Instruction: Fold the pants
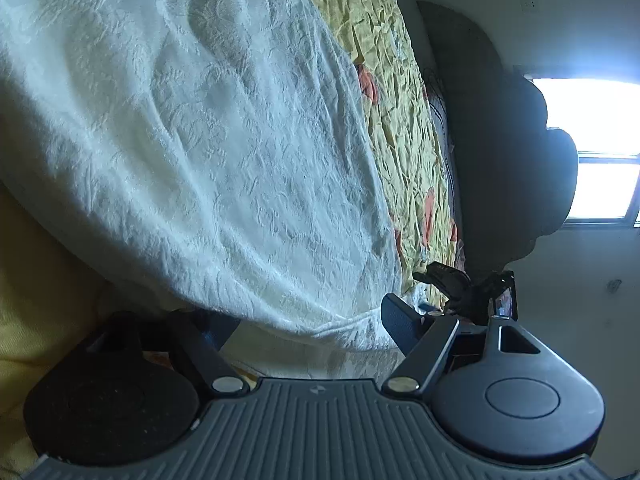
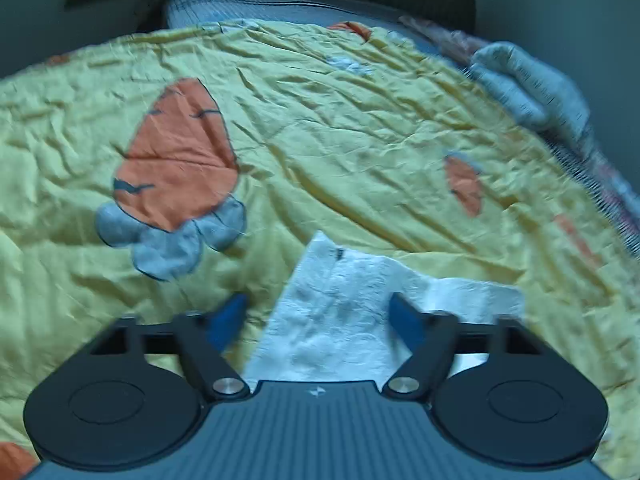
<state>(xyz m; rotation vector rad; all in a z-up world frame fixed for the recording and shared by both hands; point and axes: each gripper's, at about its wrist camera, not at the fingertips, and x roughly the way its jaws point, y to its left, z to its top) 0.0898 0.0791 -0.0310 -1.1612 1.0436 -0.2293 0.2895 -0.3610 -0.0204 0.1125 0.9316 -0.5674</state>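
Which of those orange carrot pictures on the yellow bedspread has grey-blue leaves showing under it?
The big carrot patch on the left of the yellow bedspread: grey-blue leaves sit below it. The smaller patch at right shows none there.

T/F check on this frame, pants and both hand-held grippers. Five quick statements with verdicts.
1. The pants are white. True.
2. The bedspread is plain blue. False: yellow with orange carrot patches.
3. The right hand-held gripper stands open over a white fabric corner. True.
4. The left hand-held gripper is clamped shut on the pants. False: its jaws are apart.
5. A window shows in the left wrist view. True.
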